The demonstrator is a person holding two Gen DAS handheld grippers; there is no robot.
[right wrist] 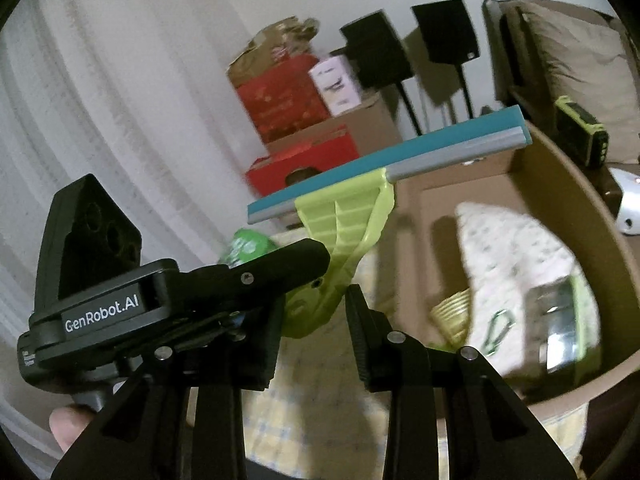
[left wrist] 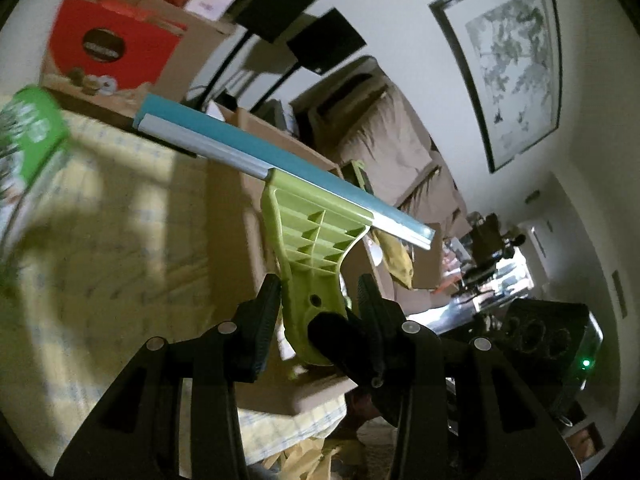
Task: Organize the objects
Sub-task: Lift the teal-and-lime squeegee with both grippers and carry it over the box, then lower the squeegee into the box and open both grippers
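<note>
A squeegee (left wrist: 316, 232) with a lime green handle and a teal and grey blade (left wrist: 224, 140) is held up in the air. My left gripper (left wrist: 319, 286) is shut on the lower handle. One black finger (left wrist: 334, 338) of the other gripper presses on the handle's end. In the right wrist view the squeegee (right wrist: 340, 224) stands tilted, and my right gripper (right wrist: 314, 306) is shut on its handle end. The left gripper's black housing (right wrist: 120, 304) hides the right gripper's left finger. An open cardboard box (right wrist: 560, 184) lies just right of the squeegee.
The box holds a white patterned cloth (right wrist: 516, 256), a shiny metal item (right wrist: 560, 320) and small woven cups (right wrist: 452, 312). A green packet (left wrist: 32, 128) lies on the yellow checked cloth (left wrist: 120, 220). Red and brown boxes (right wrist: 296, 108), speakers on stands (right wrist: 446, 32) and a sofa (left wrist: 384, 140) stand behind.
</note>
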